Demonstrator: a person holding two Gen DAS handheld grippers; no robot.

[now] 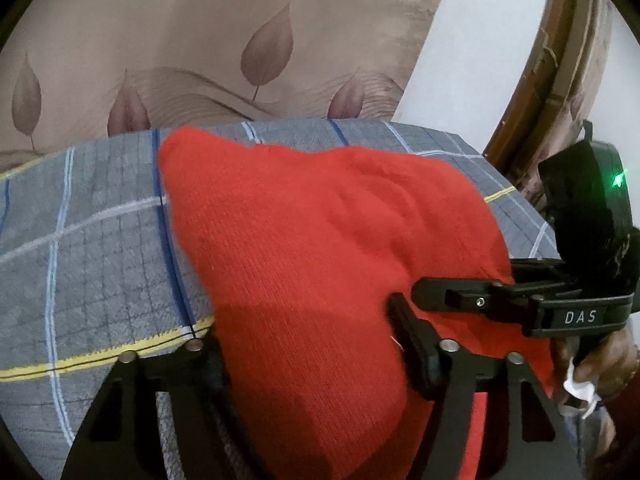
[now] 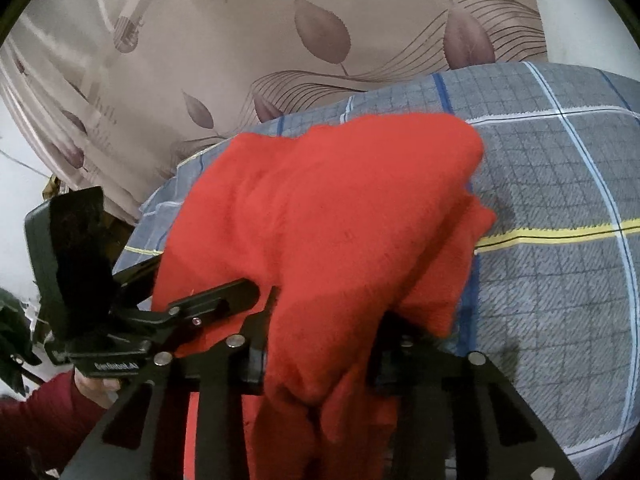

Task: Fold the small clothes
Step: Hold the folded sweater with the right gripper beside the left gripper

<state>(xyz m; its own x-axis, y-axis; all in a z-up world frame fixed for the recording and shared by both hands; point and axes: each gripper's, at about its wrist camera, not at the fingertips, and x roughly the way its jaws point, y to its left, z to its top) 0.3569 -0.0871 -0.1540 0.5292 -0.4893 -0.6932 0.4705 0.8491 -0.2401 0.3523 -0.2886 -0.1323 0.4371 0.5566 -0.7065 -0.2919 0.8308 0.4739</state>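
Observation:
A red knitted garment (image 1: 312,248) lies bunched on a grey checked bedsheet (image 1: 92,248). My left gripper (image 1: 316,344) has the garment's near part between its fingers, which stand wide apart with the cloth filling the gap. In the right wrist view the same red garment (image 2: 340,216) drapes over and between the fingers of my right gripper (image 2: 320,360), hiding the fingertips. The right gripper also shows in the left wrist view (image 1: 472,300), lying on the garment's right edge. The left gripper shows at the left of the right wrist view (image 2: 216,308).
A beige curtain with a leaf pattern (image 1: 224,48) hangs behind the bed. A white wall (image 1: 480,40) and a brown wooden frame (image 1: 536,92) are at the right. The checked sheet (image 2: 560,240) spreads to the right of the garment.

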